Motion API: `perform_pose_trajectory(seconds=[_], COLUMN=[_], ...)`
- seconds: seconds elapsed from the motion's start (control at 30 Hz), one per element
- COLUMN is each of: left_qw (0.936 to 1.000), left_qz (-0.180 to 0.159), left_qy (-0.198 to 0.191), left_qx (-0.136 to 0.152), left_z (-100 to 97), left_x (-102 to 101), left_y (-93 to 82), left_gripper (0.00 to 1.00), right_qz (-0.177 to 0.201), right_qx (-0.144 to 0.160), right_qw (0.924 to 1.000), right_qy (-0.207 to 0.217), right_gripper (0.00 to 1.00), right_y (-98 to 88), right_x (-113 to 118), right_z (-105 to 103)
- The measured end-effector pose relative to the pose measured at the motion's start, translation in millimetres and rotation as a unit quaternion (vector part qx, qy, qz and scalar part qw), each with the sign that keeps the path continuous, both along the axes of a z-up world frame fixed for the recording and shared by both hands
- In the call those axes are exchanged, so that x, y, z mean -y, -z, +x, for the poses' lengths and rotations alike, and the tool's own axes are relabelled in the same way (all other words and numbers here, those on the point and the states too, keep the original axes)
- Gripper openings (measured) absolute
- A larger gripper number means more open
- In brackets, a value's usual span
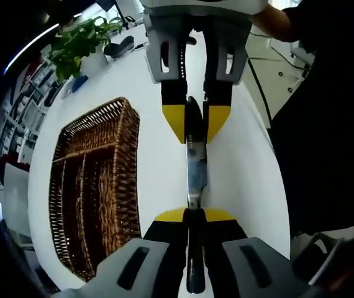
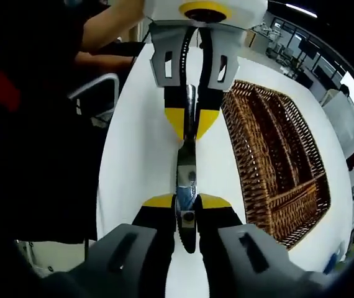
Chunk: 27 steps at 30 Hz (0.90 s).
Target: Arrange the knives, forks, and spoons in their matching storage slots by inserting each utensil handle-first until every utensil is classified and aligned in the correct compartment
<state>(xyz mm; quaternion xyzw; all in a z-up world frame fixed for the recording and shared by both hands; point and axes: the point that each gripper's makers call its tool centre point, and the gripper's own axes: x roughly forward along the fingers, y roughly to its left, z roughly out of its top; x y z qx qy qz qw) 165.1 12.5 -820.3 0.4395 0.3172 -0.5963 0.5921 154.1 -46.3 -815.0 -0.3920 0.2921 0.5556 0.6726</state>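
Observation:
A table knife (image 1: 195, 171) with a steel blade hangs above the white table (image 1: 155, 93), stretched between my two grippers, which face each other. My left gripper (image 1: 194, 215) is shut on one end of it. My right gripper (image 1: 195, 121) comes in from the top and is shut on the dark end. In the right gripper view the knife (image 2: 186, 171) runs from my right gripper (image 2: 186, 202) up to the left gripper (image 2: 191, 118), whose fingers pinch bare metal. A brown wicker cutlery tray (image 1: 129, 167) with long slots lies beside the knife, its rim (image 2: 234, 143) close to it.
A person in dark clothes (image 1: 326, 124) stands at the table's edge, with an arm (image 2: 112, 25) reaching over it. A potted green plant (image 1: 81, 40) and small items stand at the far end of the table. A chair (image 2: 96, 93) sits by the person's side.

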Motion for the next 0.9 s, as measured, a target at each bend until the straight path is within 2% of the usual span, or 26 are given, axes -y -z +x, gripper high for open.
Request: perform_pose_trajectory(seconds=[0.1,0.17,0.4,0.43,0.57,0.67,0.9], left_qw=[0.9998,0.9986,0.9977,0.9971,0.9956,0.9952,0.9952], left_qz=[0.001,-0.002,-0.007,-0.005,0.003,0.003,0.005], left_qy=[0.001,0.009,0.006,0.004,0.002,-0.001,-0.008], left_qx=[0.018,0.052,0.067,0.076,0.094,0.098,0.097], left_z=[7.1,18.2,35.3,40.6,53.2,63.5,80.7], left_x=[-0.8,0.1,-3.2,-4.1,-5.2,-6.4,-8.5], left_y=[-9.3,-17.3,-27.8,-30.0,-35.0,-38.7,-38.1], left_gripper=[0.07,0.07,0.07,0.07,0.07,0.07,0.07], right_qz=[0.002,0.001,0.003,0.004,0.006,0.004,-0.008], right_qx=[0.007,0.019,0.043,0.056,0.072,0.084,0.088], right_qw=[1.0,0.9998,0.9991,0.9984,0.9973,0.9964,0.9958], right_qy=[0.0,0.003,-0.002,-0.005,-0.009,-0.013,-0.02], right_gripper=[0.11,0.11,0.11,0.11,0.11,0.11,0.11], right_y=[-6.7,-12.7,-25.3,-26.3,-29.8,-32.8,-34.2], right_x=[-1.1,-0.7,-3.9,-5.0,-5.8,-7.0,-10.1], right_z=[6.2,14.5,33.5,39.1,52.9,62.7,81.6])
